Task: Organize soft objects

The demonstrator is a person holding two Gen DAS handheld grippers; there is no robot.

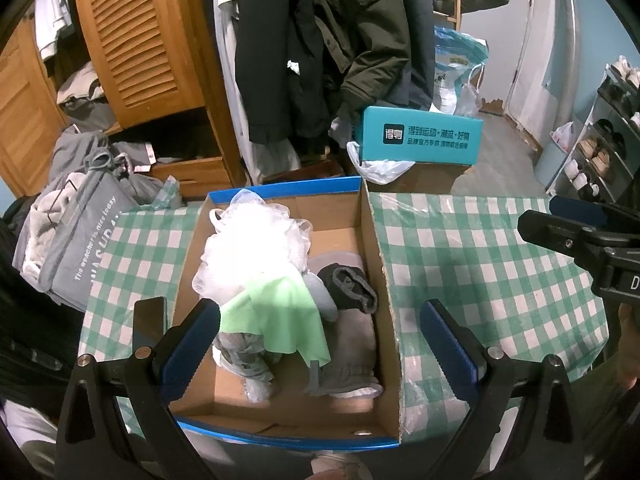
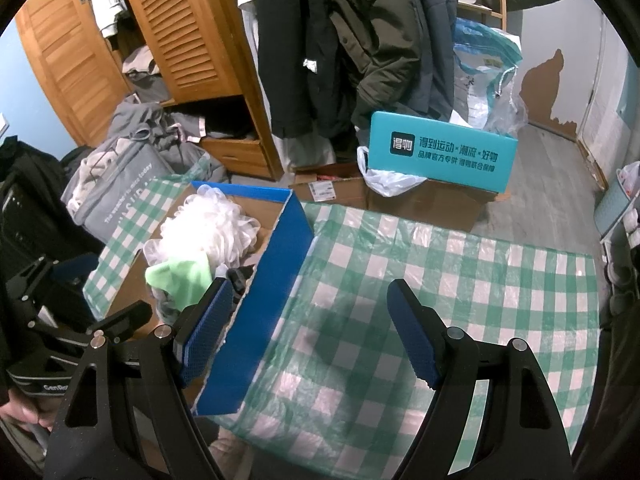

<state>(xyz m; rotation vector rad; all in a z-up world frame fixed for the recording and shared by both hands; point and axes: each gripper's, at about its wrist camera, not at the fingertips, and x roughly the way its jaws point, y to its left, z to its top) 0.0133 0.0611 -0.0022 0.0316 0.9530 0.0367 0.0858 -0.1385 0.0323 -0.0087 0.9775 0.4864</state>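
A blue-rimmed cardboard box (image 1: 376, 240) sits on the green-checked tablecloth (image 1: 480, 256). Inside it lie a white mesh bath puff (image 1: 252, 240), a light green cloth (image 1: 280, 312), a dark rolled sock (image 1: 348, 284) and grey fabric pieces (image 1: 352, 356). My left gripper (image 1: 320, 344) hovers open above the box's near end, with nothing between its fingers. My right gripper (image 2: 308, 332) is open over the tablecloth (image 2: 460, 280), its left finger beside the box's blue wall (image 2: 260, 312). The puff (image 2: 208, 224) and green cloth (image 2: 180, 280) show there too.
A grey bag (image 1: 76, 248) stuffed with clothes stands left of the table. Behind are a wooden wardrobe (image 1: 152, 52), hanging coats (image 1: 320, 40) and a teal box (image 1: 420, 136) on a carton. A shoe rack (image 1: 600, 140) lines the right wall.
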